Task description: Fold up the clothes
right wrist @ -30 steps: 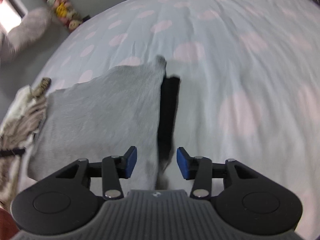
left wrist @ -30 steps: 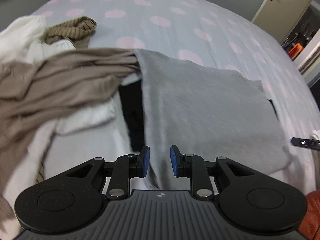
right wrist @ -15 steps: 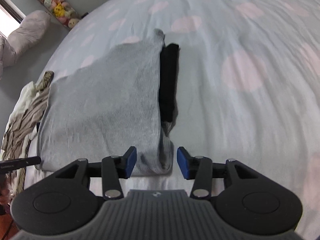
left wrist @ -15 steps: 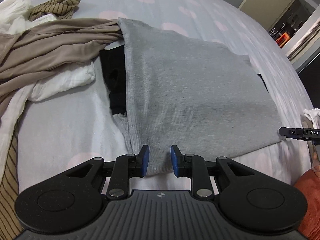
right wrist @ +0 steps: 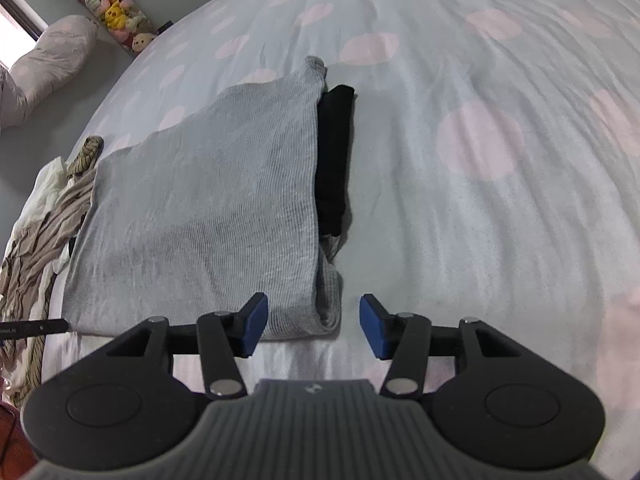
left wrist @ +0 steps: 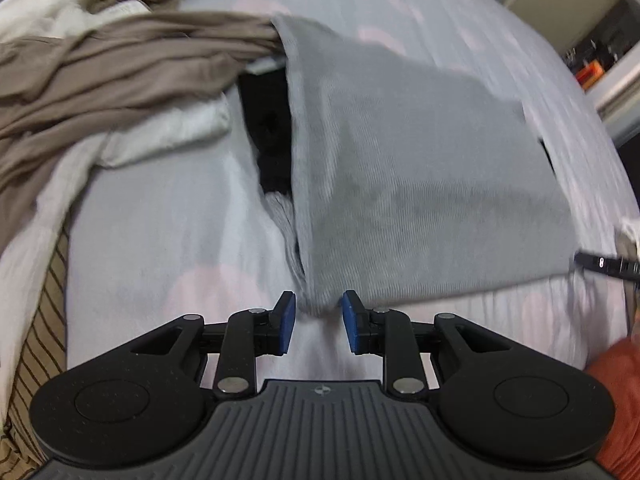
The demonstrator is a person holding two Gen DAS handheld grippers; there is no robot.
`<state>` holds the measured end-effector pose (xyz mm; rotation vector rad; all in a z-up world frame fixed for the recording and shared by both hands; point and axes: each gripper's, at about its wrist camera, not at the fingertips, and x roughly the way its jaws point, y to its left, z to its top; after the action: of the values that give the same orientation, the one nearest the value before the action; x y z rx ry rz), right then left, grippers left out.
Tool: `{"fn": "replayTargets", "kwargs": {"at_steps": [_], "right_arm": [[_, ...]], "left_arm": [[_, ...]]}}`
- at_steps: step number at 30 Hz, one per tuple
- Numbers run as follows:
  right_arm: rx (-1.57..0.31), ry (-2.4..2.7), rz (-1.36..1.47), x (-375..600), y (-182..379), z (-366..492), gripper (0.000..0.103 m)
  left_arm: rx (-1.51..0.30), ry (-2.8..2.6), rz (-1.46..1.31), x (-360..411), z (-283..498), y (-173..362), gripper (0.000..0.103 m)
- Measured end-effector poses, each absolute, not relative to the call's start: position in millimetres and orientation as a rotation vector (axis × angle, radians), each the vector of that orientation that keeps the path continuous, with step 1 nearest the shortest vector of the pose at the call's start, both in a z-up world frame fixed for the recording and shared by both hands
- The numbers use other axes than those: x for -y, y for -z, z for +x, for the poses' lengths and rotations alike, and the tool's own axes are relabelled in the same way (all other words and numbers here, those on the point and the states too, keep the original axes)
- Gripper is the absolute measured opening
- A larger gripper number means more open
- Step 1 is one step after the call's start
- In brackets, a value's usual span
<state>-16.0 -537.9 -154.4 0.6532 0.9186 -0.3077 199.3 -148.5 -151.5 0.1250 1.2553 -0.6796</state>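
A folded grey garment [left wrist: 420, 180] lies flat on the bed, with a black garment [left wrist: 268, 128] showing from under its left side. My left gripper [left wrist: 319, 320] is open, and the grey garment's near left corner sits between its blue pads without being pressed. In the right wrist view the same grey garment [right wrist: 208, 208] covers the black garment [right wrist: 334, 152] along its right edge. My right gripper [right wrist: 314, 326] is open and its jaws are opening. The near right corner lies loose between its pads.
A heap of taupe cloth [left wrist: 104, 72], white cloth [left wrist: 160, 136] and striped cloth [left wrist: 40, 320] lies left of the grey garment. The dotted bed sheet [right wrist: 480, 140] stretches to the right. A pillow [right wrist: 48, 60] and plush toys [right wrist: 116, 12] stand beyond the bed.
Both grippers have drawn back and down to the grey garment's near edge, so its corners now lie between the pads. The right jaws have widened.
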Motion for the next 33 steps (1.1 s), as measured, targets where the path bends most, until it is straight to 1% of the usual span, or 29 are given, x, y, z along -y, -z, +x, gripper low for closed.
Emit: {"fn": "replayTargets", "kwargs": {"at_steps": [3,4,5,6,7,12,14,15,17,21,23,24,25,26,27,31,33], "right_arm": [[-0.942,0.296,0.640,535.8,154.6,-13.6,0.054],[-0.956,0.297,0.630,534.9,155.1,-12.3,0.052],[-0.970,0.299,0.620,534.0,155.6,-11.0,0.041],[-0.979,0.307,0.609,533.3,155.9,-10.4,0.030],[-0.982,0.317,0.604,532.7,156.0,-10.3,0.016],[-0.985,0.358,0.575,529.9,153.5,-14.0,0.015],[-0.996,0.370,0.574,530.7,153.3,-14.7,0.015],[-1.001,0.376,0.573,531.2,153.2,-15.1,0.014],[-1.006,0.394,0.584,533.5,153.1,-16.2,0.013],[-0.983,0.441,0.602,536.9,149.8,-21.7,0.014],[-0.950,0.480,0.616,539.3,146.6,-27.4,0.021],[-0.926,0.484,0.637,541.5,145.1,-31.2,0.023],[-0.903,0.484,0.662,544.0,143.8,-34.8,0.034],[-0.883,0.480,0.683,546.1,142.9,-37.9,0.041],[-0.868,0.473,0.698,547.4,142.4,-39.7,0.042],[-0.844,0.414,0.723,545.6,142.1,-36.4,0.049],[-0.848,0.395,0.703,542.4,141.5,-31.4,0.051]], "left_arm": [[-1.262,0.679,0.118,147.6,199.5,155.8,0.022],[-1.265,0.678,0.112,146.7,199.8,157.0,0.015],[-1.263,0.674,0.107,145.3,199.9,157.1,0.011],[-1.255,0.677,0.100,143.9,199.6,156.1,0.010],[-1.249,0.668,0.101,142.9,199.2,154.9,0.008],[-1.221,0.611,0.119,138.7,197.0,148.6,0.008],[-1.229,0.556,0.146,137.5,197.7,148.9,0.000],[-1.231,0.512,0.163,135.4,198.0,148.8,0.000],[-1.238,0.496,0.092,123.8,201.3,148.1,0.000],[-1.237,0.462,-0.018,105.8,205.2,146.3,0.000],[-1.225,0.433,-0.051,100.0,206.1,145.4,0.001],[-1.220,0.423,-0.075,96.6,206.8,145.1,0.004],[-1.213,0.420,-0.100,93.3,207.4,144.3,0.010],[-1.205,0.417,-0.126,90.0,208.0,143.6,0.012],[-1.195,0.422,-0.154,87.7,208.2,142.6,0.015],[-1.150,0.465,-0.268,80.8,208.0,138.9,0.017],[-1.126,0.478,-0.301,80.8,208.2,137.1,0.018]]}}
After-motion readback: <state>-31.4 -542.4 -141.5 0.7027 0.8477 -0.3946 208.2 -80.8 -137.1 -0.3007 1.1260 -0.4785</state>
